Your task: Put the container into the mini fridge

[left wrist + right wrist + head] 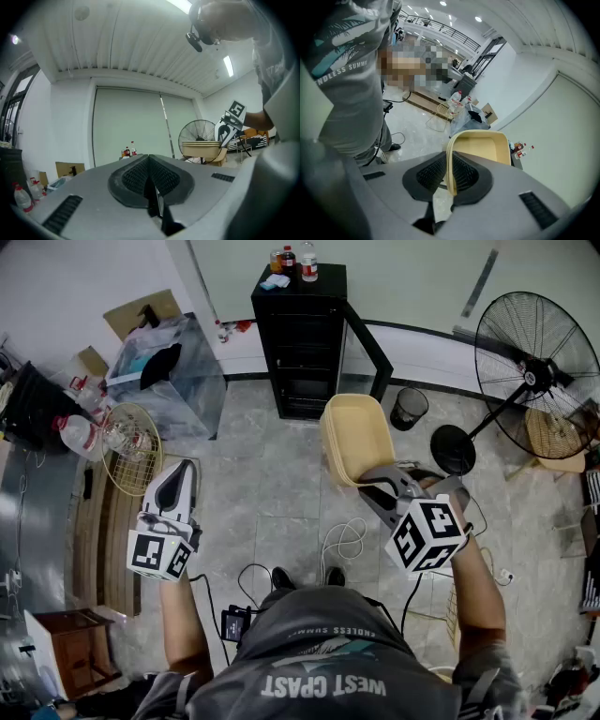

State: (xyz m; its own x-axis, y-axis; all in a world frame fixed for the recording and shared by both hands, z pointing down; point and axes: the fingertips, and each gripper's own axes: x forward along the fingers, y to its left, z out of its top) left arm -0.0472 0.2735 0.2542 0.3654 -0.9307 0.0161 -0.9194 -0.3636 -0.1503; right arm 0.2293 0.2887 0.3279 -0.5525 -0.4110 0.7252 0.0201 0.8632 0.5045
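Nearest the camera, the person's grey shirt [323, 667] is seen from above, with cables [342, 545] lying on the tiled floor [262, 493] just ahead of the shoes. The left gripper [183, 467] is held out over the floor at the left; in the left gripper view [150, 161] its jaws are seen pressed together with nothing between them. The right gripper [372, 486] is held out at the right, and in the right gripper view [449, 164] its jaws are seen closed on the thin rim of the container [483, 149]. The beige container [356, 437] is thus held tilted in the air, clear of the floor, in front of the fridge [302, 343] and apart from it. The black fridge is shown against the far wall with its door [367, 351] swung open to the right and bottles [292, 259] on top. A bin [409, 407] and a standing fan [534, 362] are seen to its right.
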